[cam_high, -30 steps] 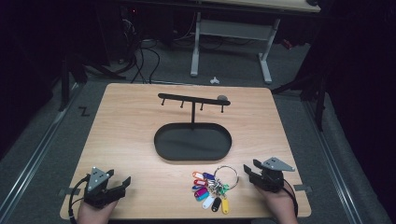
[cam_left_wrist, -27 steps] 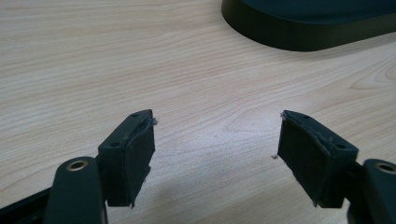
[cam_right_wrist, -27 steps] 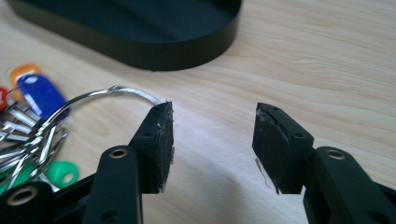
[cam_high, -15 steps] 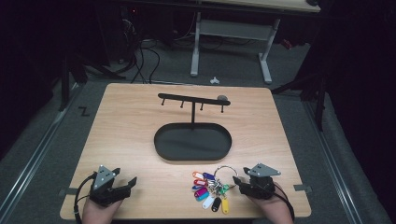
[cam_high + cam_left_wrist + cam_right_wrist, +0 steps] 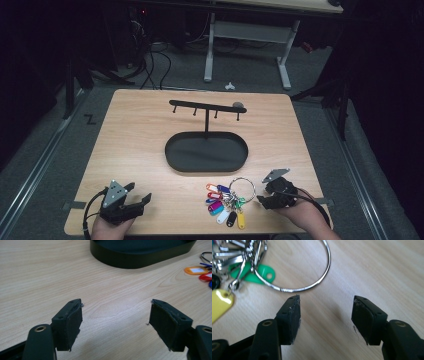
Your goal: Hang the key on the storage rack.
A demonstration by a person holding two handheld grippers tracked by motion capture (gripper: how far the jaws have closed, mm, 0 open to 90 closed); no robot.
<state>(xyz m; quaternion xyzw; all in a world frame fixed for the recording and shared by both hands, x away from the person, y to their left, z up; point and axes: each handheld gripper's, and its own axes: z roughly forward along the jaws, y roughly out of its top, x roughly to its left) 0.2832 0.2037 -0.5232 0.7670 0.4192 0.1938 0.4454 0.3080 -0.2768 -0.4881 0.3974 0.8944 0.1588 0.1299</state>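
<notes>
Keyring (image 5: 242, 190) lies beside black stand tray (image 5: 206, 152); both grippers' fingers released, right's just widening.

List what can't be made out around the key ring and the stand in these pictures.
- Key ring: right gripper view's top and left edges cut off part of the ring and most tags.
- Tag labels: too small in the high view.
- Small grey thing on the stand's bar: too small to identify.
- Stand's black tray: left gripper view's top edge cuts off its inside.

Silver key ring (image 5: 242, 189) carries orange, red, blue, pink, white, black, yellow and green tags (image 5: 222, 205) on pale woodgrain table (image 5: 135, 140)
</notes>
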